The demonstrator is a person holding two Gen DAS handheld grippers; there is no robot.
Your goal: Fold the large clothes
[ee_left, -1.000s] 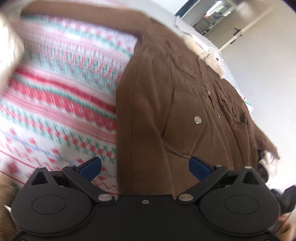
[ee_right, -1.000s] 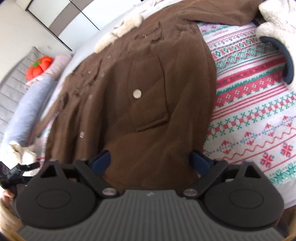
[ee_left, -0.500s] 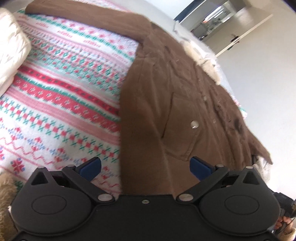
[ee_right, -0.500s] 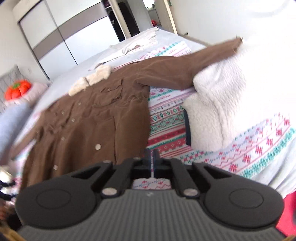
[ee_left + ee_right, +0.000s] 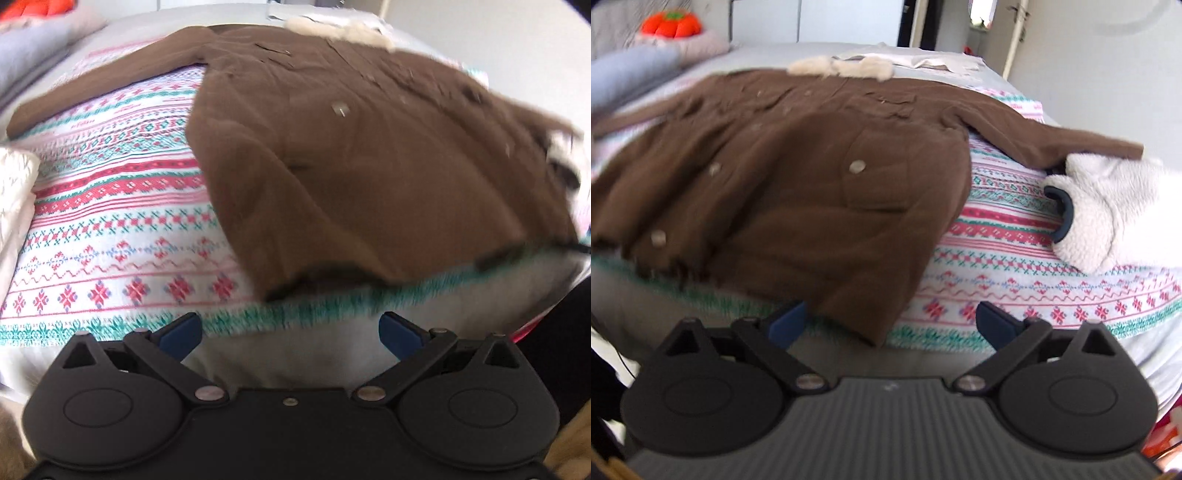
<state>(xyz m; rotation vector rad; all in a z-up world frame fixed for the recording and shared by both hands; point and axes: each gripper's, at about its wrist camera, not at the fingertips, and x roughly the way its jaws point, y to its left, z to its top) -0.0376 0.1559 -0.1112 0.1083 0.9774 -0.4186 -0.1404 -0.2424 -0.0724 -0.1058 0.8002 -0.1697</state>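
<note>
A brown coat (image 5: 369, 166) with a cream fur collar (image 5: 332, 31) lies spread flat, buttons up, on a patterned red, green and white blanket (image 5: 110, 221). One sleeve (image 5: 92, 88) stretches to the left in the left wrist view. My left gripper (image 5: 290, 330) hangs open just short of the coat's hem, with nothing between its blue pads. In the right wrist view the coat (image 5: 794, 177) fills the middle, its other sleeve (image 5: 1052, 136) reaching right. The jaws of my right gripper (image 5: 891, 323) are opening wide. The hem corner shows in the gap, and neither pad touches it.
A white fleece garment (image 5: 1108, 206) with a dark cuff lies on the blanket to the right of the coat. An orange pumpkin cushion (image 5: 672, 24) and a grey-blue bolster (image 5: 624, 77) sit at the far left. A white quilted item (image 5: 14, 192) lies at the left edge.
Both views have rolled and drawn back from above the coat to the bed's near edge. The right gripper, shut half a second ago, now stands wide apart. The left stayed open.
</note>
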